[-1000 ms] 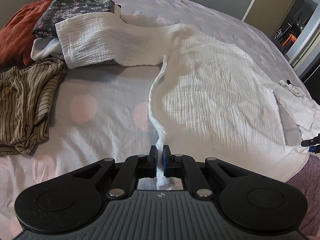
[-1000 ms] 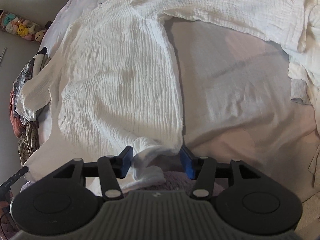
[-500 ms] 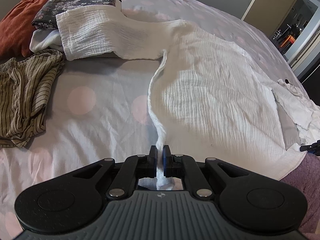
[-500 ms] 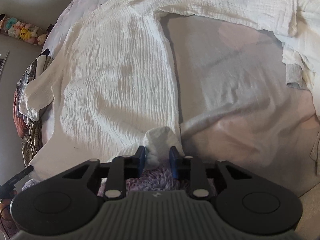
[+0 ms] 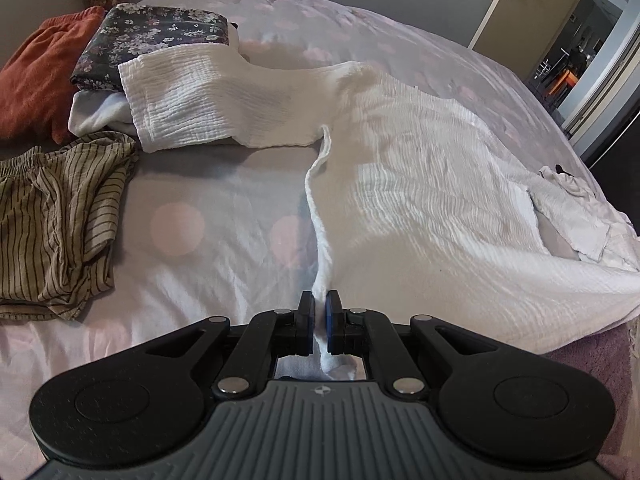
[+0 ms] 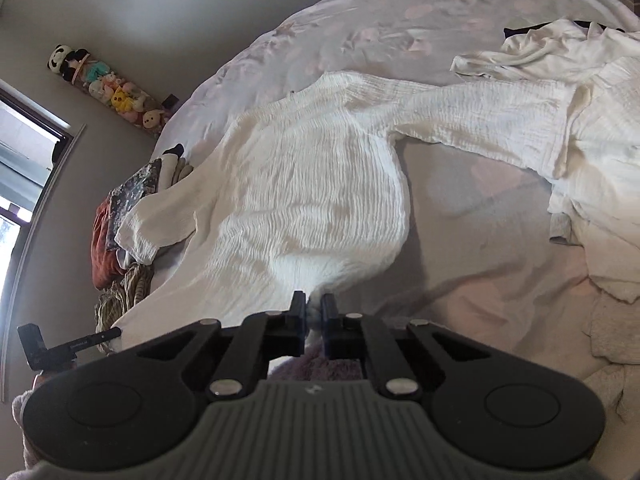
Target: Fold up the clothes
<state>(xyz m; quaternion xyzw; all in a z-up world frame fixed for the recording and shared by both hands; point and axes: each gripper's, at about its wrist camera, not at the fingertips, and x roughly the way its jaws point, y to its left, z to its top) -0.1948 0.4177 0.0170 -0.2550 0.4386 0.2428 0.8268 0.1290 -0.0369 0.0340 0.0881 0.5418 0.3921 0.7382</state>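
left claw (image 5: 319, 308) clamped on white top (image 5: 420, 184) hem; right claw (image 6: 308, 310) clamped on hem; bed (image 5: 208, 208)

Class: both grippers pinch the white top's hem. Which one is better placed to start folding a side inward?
Probably the left gripper: it pinches the white top at its side edge, which runs straight ahead; the right gripper grips bunched hem.

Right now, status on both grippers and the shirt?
Left gripper, right gripper: jaws shut on white shirt hem. One sleeve draped over folded pile.
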